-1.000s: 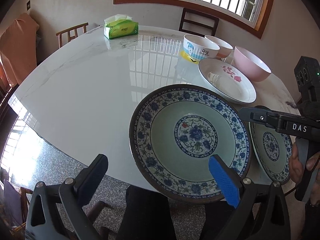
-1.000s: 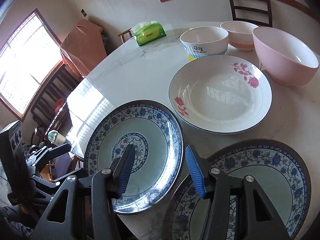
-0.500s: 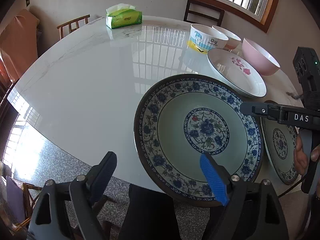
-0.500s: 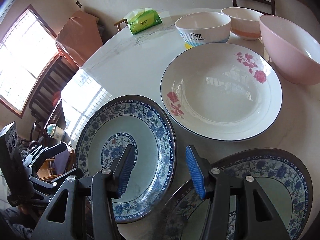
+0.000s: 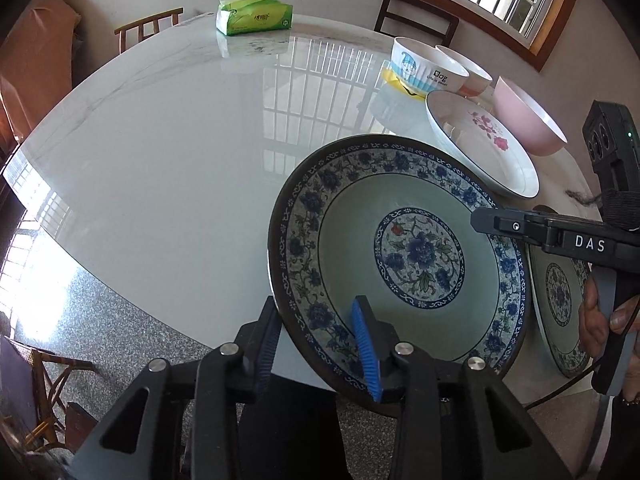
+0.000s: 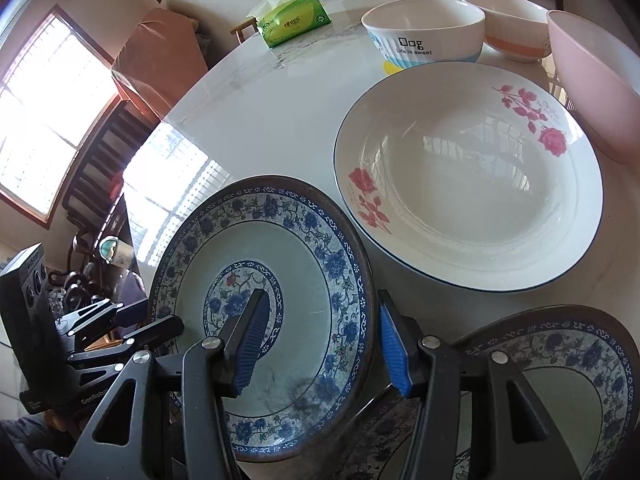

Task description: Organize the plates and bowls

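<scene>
A blue-patterned deep plate (image 5: 416, 252) (image 6: 304, 280) lies near the front edge of the white table (image 5: 160, 160). My left gripper (image 5: 315, 304) straddles its near-left rim, one finger outside and the blue pad (image 5: 366, 352) inside. The jaws are closing, and I see no firm press. My right gripper (image 6: 320, 296) straddles the opposite rim of the same plate and is closing slightly, its left finger over the plate's centre. A matching second plate (image 6: 560, 380) (image 5: 560, 300) lies just to the right.
Behind the plates are a white rose-print plate (image 6: 468, 184), a "Dog" bowl (image 6: 424, 32), an orange-striped bowl (image 6: 516, 28) and a pink bowl (image 6: 592, 80). A green tissue pack (image 5: 256, 12) sits at the far side. Chairs ring the table. A hand (image 5: 596, 320) holds the right gripper.
My left jaws have narrowed from wide open to close around the plate's near rim. Both grippers have come lower, and the right one has shifted left onto the plate's right rim.
</scene>
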A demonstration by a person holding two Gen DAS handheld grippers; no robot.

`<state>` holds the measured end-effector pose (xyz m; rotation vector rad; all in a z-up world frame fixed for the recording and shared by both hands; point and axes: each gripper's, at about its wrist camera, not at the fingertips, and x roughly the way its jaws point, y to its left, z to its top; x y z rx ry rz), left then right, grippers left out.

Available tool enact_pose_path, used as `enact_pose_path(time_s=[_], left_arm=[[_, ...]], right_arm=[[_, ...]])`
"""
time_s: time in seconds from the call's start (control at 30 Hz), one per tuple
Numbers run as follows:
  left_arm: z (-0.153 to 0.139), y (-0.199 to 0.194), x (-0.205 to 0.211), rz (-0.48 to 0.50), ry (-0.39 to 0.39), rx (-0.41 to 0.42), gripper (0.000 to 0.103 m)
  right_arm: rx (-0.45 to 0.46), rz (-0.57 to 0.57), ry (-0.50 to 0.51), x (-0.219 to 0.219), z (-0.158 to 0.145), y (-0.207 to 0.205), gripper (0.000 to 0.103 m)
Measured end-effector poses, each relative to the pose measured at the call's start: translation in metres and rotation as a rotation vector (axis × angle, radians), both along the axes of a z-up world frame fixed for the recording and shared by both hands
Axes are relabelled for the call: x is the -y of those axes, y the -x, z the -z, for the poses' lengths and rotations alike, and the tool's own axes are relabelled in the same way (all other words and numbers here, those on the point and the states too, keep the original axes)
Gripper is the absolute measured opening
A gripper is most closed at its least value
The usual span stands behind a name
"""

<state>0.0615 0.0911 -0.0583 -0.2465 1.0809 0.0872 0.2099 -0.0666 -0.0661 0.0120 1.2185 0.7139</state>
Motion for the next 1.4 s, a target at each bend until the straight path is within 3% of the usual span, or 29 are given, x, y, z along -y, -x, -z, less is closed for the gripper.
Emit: enact_pose_path(time_s=[0.2, 0.87, 1.17, 1.4], left_arm=[[0.000, -0.002, -0.006, -0.028, -0.001, 0.007, 0.036], [-0.009, -0.038, -0.063, -0.168, -0.026, 0.022, 0.033], [0.001, -0.047, -0.083, -0.210, 0.003, 0.025, 0.033], [-0.018, -0.034, -0.086, -0.248, -0.099, 0.114, 0.042]], right_arm=[[0.017, 0.035, 0.049, 0.001, 0.002, -0.005, 0.020], [-0.025, 0.078, -0.025, -0.032, 0.009, -0.026, 0.018], [-0.021, 0.070, -0.034, -0.049, 0.008, -0.030, 0.018], [-0.005, 0.105, -0.063, -0.044, 0.003, -0.022, 0.020]])
